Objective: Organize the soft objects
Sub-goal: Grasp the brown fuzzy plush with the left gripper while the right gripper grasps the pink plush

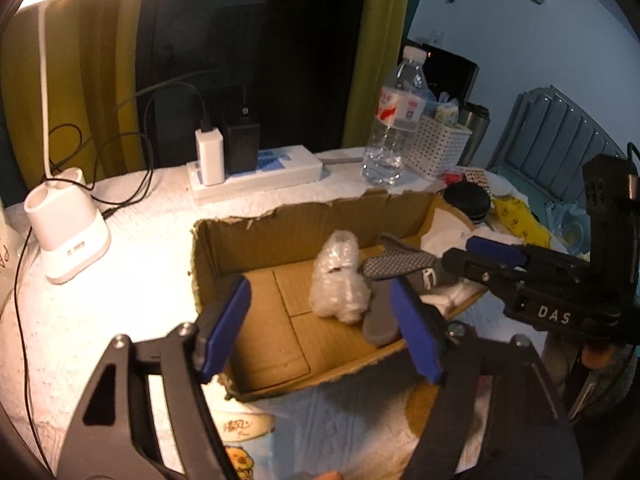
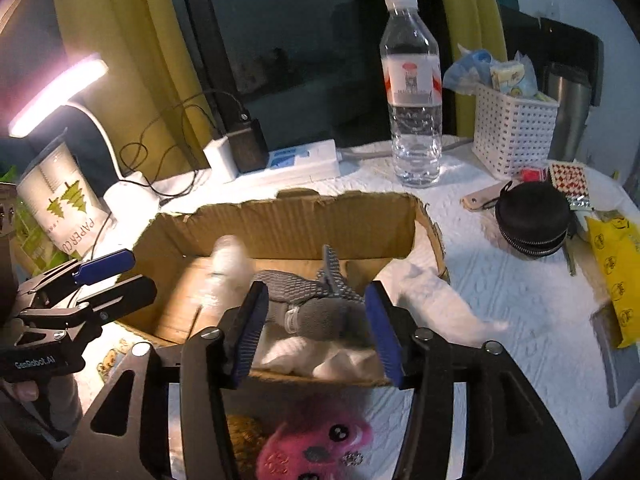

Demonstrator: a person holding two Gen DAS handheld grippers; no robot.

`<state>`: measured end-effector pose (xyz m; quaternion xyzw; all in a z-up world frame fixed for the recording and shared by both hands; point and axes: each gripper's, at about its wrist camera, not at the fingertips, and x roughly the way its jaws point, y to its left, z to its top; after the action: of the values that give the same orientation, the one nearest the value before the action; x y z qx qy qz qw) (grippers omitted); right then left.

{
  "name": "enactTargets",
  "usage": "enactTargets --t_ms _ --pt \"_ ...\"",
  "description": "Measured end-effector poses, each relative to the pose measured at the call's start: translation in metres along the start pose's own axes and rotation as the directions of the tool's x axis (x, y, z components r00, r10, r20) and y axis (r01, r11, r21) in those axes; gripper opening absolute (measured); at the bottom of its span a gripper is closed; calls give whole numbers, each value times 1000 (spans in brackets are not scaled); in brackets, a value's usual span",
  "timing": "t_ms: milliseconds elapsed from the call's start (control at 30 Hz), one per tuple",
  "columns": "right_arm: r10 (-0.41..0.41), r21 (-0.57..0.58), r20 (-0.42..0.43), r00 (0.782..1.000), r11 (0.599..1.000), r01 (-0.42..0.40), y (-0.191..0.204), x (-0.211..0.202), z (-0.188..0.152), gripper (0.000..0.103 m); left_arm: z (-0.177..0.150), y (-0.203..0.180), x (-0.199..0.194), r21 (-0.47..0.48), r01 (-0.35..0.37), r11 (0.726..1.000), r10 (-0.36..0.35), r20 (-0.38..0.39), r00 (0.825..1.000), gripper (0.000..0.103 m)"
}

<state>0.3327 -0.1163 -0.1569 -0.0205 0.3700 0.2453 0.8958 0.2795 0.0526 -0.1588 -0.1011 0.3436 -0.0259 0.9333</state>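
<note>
Bench [image 2: 500, 280] covered in white textured paper, dark window with yellow-green curtains behind, lit desk lamp [image 1: 68, 248] at left. Open cardboard box [image 1: 224, 248] with torn rim sits mid-bench.

Inside the box: crumpled clear plastic wrap bundle [image 1: 340, 280] near the middle, grey sock [image 2: 316, 312] with a patterned mesh part lying right of it, white soft cloth [image 2: 320, 356] under and in front of the sock. More white cloth [image 2: 436, 292] spills over the box's right side onto the bench.

Left hand-held gripper [image 1: 320, 324]: blue pads spread wide, nothing between them, held over the near edge of the box; pads touch neither wrap nor sock. Right hand-held gripper [image 2: 316, 332]: jaws spread, hovering over the sock and white cloth at the near right of the box; sock shows in the gap but the pads are not pressing on it.

Pink plush toy [image 2: 320, 448] lies on the bench outside the box, near side, below the right hand-held gripper.

Behind the box: white power strip [image 1: 256, 176] with chargers plugged in, clear water bottle [image 2: 414, 92] upright, white perforated basket [image 2: 512, 136] with packets. Right of the box: black round zip case [image 2: 532, 216], yellow packet [image 2: 616, 272]. Paper cup [image 2: 60, 196] at far left.
</note>
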Motion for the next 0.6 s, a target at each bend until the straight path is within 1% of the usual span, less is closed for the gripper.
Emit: enactTargets --t_ms 200,467,600 --pt "-8 -16 26 1000 1000 8 10 -25 -4 54 -5 -6 -20 -2 7 1000 -7 20 1000 74" --pt "-21 -17 57 998 1000 22 17 -58 -18 54 -16 -18 -51 14 34 999 -35 55 998 74" --pt "-18 -22 68 998 1000 20 22 -71 -25 54 -23 -26 -59 24 48 999 -49 58 997 74"
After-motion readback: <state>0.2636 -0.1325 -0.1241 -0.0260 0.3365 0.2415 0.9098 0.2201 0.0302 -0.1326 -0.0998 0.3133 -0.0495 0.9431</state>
